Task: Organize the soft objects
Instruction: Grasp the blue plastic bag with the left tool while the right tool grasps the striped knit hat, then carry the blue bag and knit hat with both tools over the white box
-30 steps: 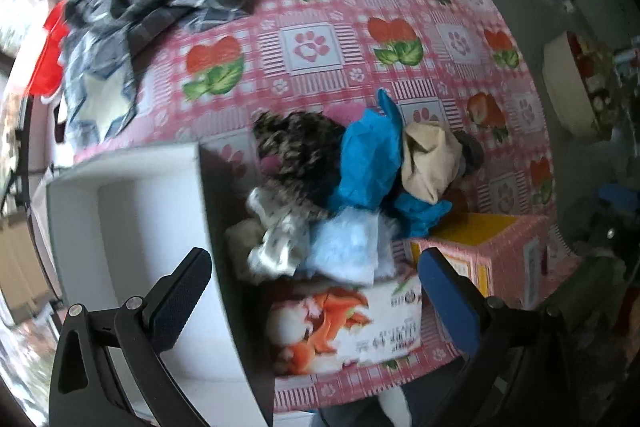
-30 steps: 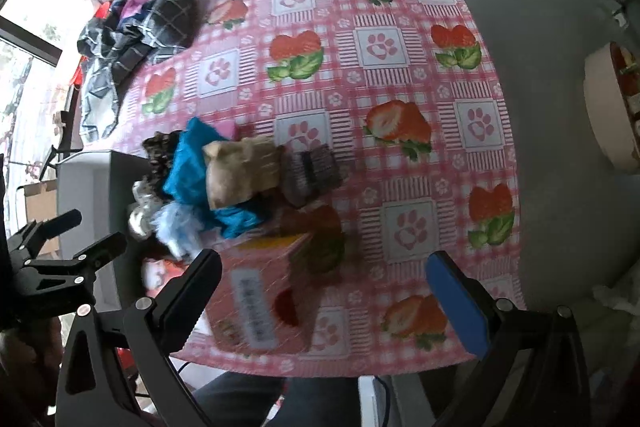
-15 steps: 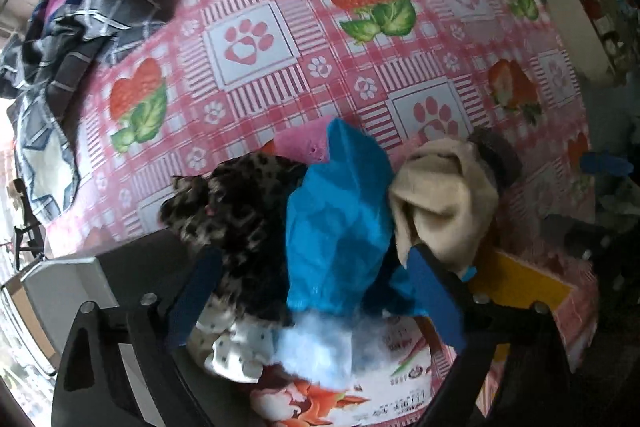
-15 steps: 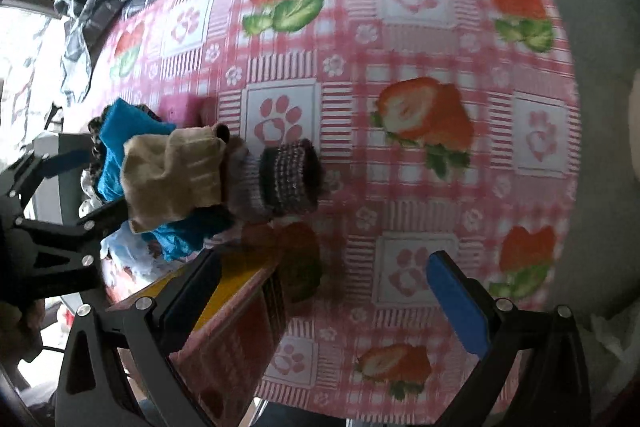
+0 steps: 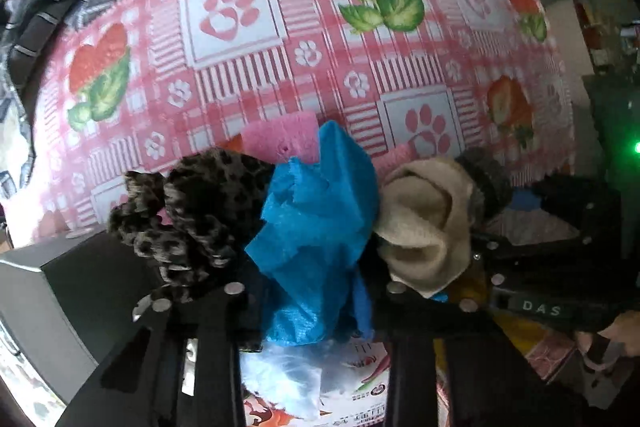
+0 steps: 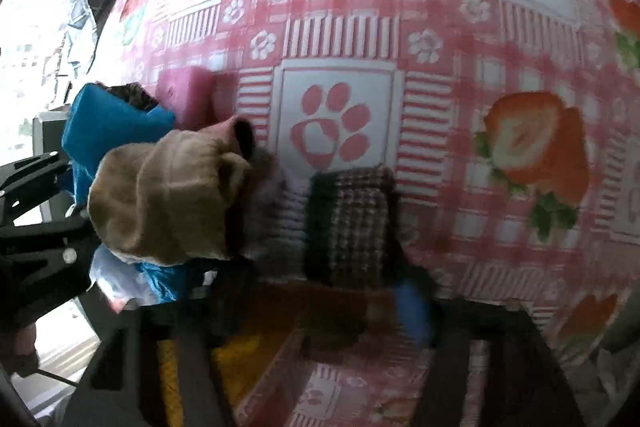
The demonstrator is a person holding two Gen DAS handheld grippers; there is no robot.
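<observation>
The left gripper (image 5: 312,291) has just closed and its fingers now clench the blue cloth (image 5: 320,223) in the pile of soft things on the worktop (image 5: 320,39), their tips buried in the folds. The right gripper (image 6: 320,291) has been closing around the checked knit roll (image 6: 352,223), but blur hides whether its fingers (image 6: 412,311) press it. Only "DAS" (image 5: 541,307) is readable

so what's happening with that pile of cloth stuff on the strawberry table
A person is working a handheld gripper in each hand over a heap of soft items on the pink tablecloth. The left gripper has just closed on the blue cloth in the middle of the pile. The right gripper has been closing around the dark knitted piece beside the beige sock. Nothing is lifted clear yet.
</observation>
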